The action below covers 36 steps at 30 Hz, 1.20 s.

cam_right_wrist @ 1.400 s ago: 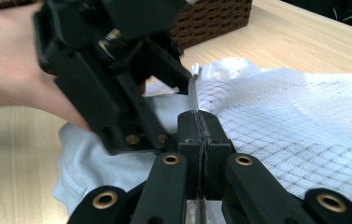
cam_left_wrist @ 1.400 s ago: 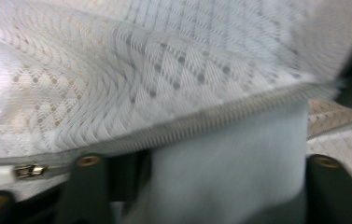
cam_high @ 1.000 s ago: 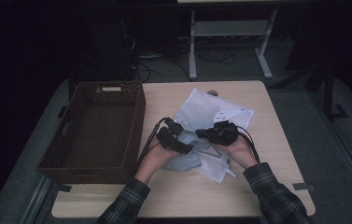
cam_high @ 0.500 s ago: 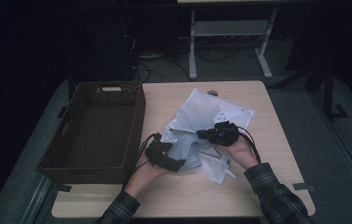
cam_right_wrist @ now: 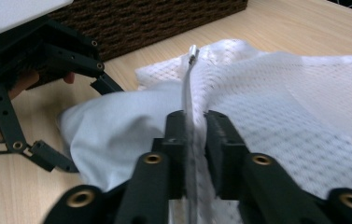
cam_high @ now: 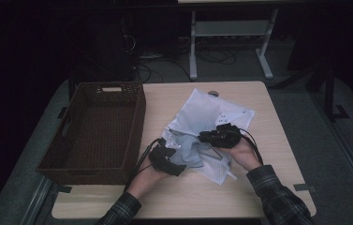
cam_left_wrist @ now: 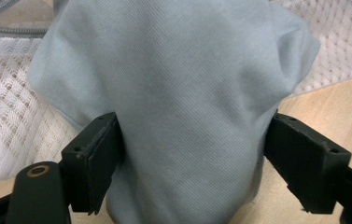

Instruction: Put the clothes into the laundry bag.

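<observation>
A white mesh bag [cam_high: 211,110] lies on the table with a pale grey cloth [cam_high: 190,150] coming out of its near side. My left gripper [cam_high: 176,164] is at the cloth's front left. In the left gripper view its wide jaws [cam_left_wrist: 192,154] press a bunched fold of the cloth [cam_left_wrist: 178,93] from both sides. My right gripper [cam_high: 207,137] rests on the bag. Its jaws [cam_right_wrist: 194,121] have just been opening, and the bag's zipper edge [cam_right_wrist: 188,74] stands between them with a narrow gap beside it.
A dark wicker basket [cam_high: 94,126] with nothing in it stands on the table's left half, close to my left hand. Bare wood runs along the front edge and right of the bag. Behind the table are a desk frame and cables on the floor.
My left gripper has moved toward the table's front edge and slightly left, taking the cloth with it. The right hand has stayed on the bag.
</observation>
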Available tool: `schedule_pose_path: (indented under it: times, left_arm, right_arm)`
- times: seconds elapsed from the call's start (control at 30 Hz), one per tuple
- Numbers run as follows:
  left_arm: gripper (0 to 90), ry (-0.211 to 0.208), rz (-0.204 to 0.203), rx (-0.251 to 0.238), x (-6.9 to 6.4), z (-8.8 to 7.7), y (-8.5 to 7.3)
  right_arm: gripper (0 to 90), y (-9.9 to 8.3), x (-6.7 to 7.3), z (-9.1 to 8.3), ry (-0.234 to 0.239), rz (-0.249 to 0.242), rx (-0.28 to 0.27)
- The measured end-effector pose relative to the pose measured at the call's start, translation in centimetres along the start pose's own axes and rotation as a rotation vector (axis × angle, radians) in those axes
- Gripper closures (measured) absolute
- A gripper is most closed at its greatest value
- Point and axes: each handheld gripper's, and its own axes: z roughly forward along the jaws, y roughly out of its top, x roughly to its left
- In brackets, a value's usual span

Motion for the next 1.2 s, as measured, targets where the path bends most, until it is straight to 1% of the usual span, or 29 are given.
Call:
schedule_pose_path:
  times: [0.07,0.1,0.17,0.23,0.27,0.3,0.33,0.4,0.5,0.57,0.67,0.7,0.73,0.77,0.83,0.93,1.03,1.1,1.13,1.2]
  left_arm:
    - [20.5,-0.003,-0.004,0.003,0.0,0.1,-0.1]
    - [20.5,-0.003,-0.004,0.006,0.0,0.1,-0.1]
    - [20.5,-0.008,-0.004,0.013,0.0,0.2,-0.1]
    - [20.4,-0.007,-0.004,0.013,0.0,0.2,-0.1]
    - [20.4,-0.008,-0.008,0.011,0.0,0.2,-0.1]
    - [20.0,-0.008,-0.005,0.014,0.1,0.3,-0.1]
    - [20.0,-0.008,0.0,0.019,0.1,0.3,-0.1]
    - [18.8,-0.009,-0.004,0.023,-0.1,0.5,-0.1]
    - [17.1,-0.007,0.007,0.029,-0.2,0.7,-0.1]
    - [16.5,-0.006,0.007,0.03,-0.2,0.7,-0.1]
    - [16.1,-0.007,0.005,0.029,-0.2,0.7,-0.1]
    - [15.5,-0.007,0.004,0.029,-0.2,0.7,-0.1]
    - [15.5,-0.009,0.005,0.028,-0.2,0.7,-0.1]
    - [15.1,-0.009,0.002,0.024,-0.3,0.6,-0.1]
    - [14.7,-0.01,0.001,0.021,-0.3,0.7,0.0]
    - [14.4,-0.009,0.0,0.02,-0.3,0.7,-0.1]
    - [14.6,-0.01,-0.001,0.019,-0.3,0.7,-0.1]
    - [17.2,-0.001,-0.002,0.015,-0.3,0.6,-0.1]
    - [22.9,0.001,-0.004,0.007,-0.3,0.5,-0.1]
    - [29.7,0.008,-0.005,-0.001,-0.3,0.4,-0.1]
  right_arm:
    - [71.5,-0.4,0.0,-0.4,0.004,0.005,0.005]
    - [68.1,-0.8,0.0,-0.8,0.003,0.007,0.018]
    - [67.5,-1.0,0.0,-1.0,0.006,0.006,0.025]
    - [64.8,-1.9,0.1,-1.8,0.007,0.004,0.038]
    - [63.8,-1.9,0.1,-1.8,0.007,0.004,0.038]
    - [61.2,-2.5,0.3,-2.1,0.003,-0.005,0.06]
    - [61.2,-2.5,0.3,-2.1,0.003,-0.005,0.06]
    - [57.7,-3.1,0.5,-2.2,-0.016,-0.017,0.086]
    - [55.0,-3.9,0.6,-2.1,-0.038,-0.028,0.114]
    - [55.3,-4.1,0.6,-1.9,-0.04,-0.018,0.126]
    - [57.4,-4.4,0.3,-1.4,-0.057,-0.003,0.145]
    - [63.0,-4.5,0.2,-1.2,-0.072,-0.007,0.158]
    - [63.0,-4.5,0.2,-1.2,-0.072,-0.007,0.158]
    - [65.6,-4.5,0.2,-1.1,-0.076,-0.005,0.161]
    - [75.5,-4.6,0.1,-1.1,-0.074,0.001,0.166]
    - [84.9,-4.6,0.0,-1.0,-0.076,0.001,0.171]
    - [86.0,-4.5,0.0,-1.3,-0.069,-0.001,0.162]
    - [85.9,-4.4,0.0,-1.4,-0.064,0.0,0.155]
    - [85.8,-4.4,0.0,-1.4,-0.062,-0.001,0.155]
    - [85.7,-4.5,0.0,-1.4,-0.058,-0.002,0.156]
